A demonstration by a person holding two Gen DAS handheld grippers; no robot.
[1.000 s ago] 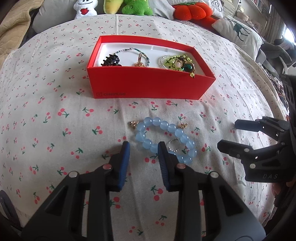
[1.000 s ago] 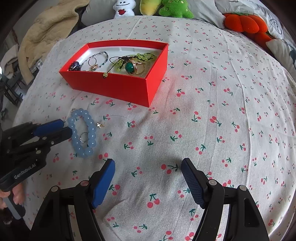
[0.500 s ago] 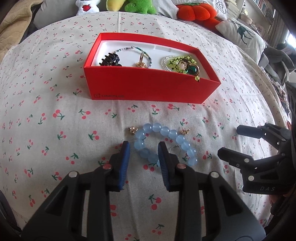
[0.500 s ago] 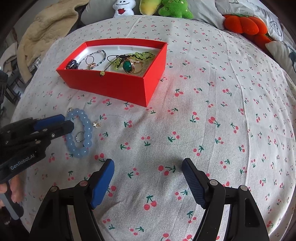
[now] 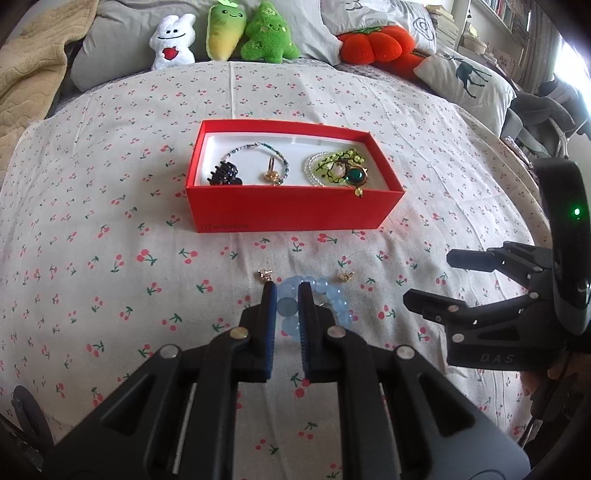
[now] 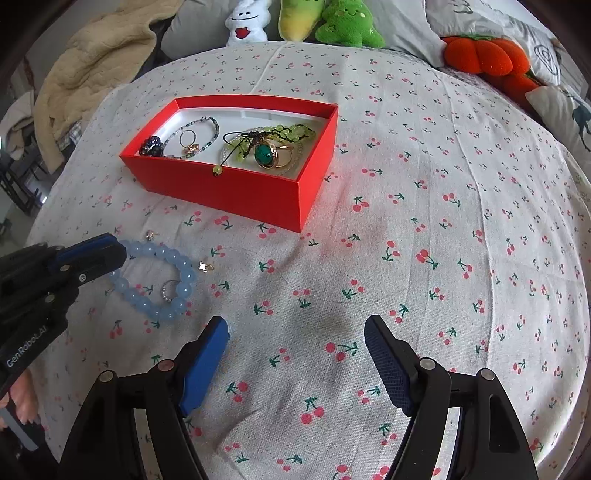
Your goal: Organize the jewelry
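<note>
A pale blue bead bracelet (image 6: 162, 280) lies on the cherry-print cloth in front of the red box (image 5: 295, 212). My left gripper (image 5: 287, 291) is shut on the bracelet's (image 5: 334, 299) near side, beads pinched between its blue pads. A small silver ring (image 6: 169, 288) lies inside the bracelet loop. Two gold earrings (image 5: 265, 275) (image 5: 345, 275) lie beside it. The box holds a bead necklace, a dark hair claw (image 5: 224, 176), a gold ring and a green stone pendant (image 6: 266, 154). My right gripper (image 6: 295, 332) is open and empty over bare cloth.
Plush toys (image 5: 221, 33) and an orange plush (image 5: 373, 46) line the far edge. A beige blanket (image 6: 92, 62) hangs at the far left. Pillows (image 5: 465, 79) sit at the right. The cloth right of the box (image 6: 443, 221) carries nothing.
My left gripper moved forward onto the bracelet and its jaws closed from a wider gap onto the beads. The right gripper stayed open, barely shifting.
</note>
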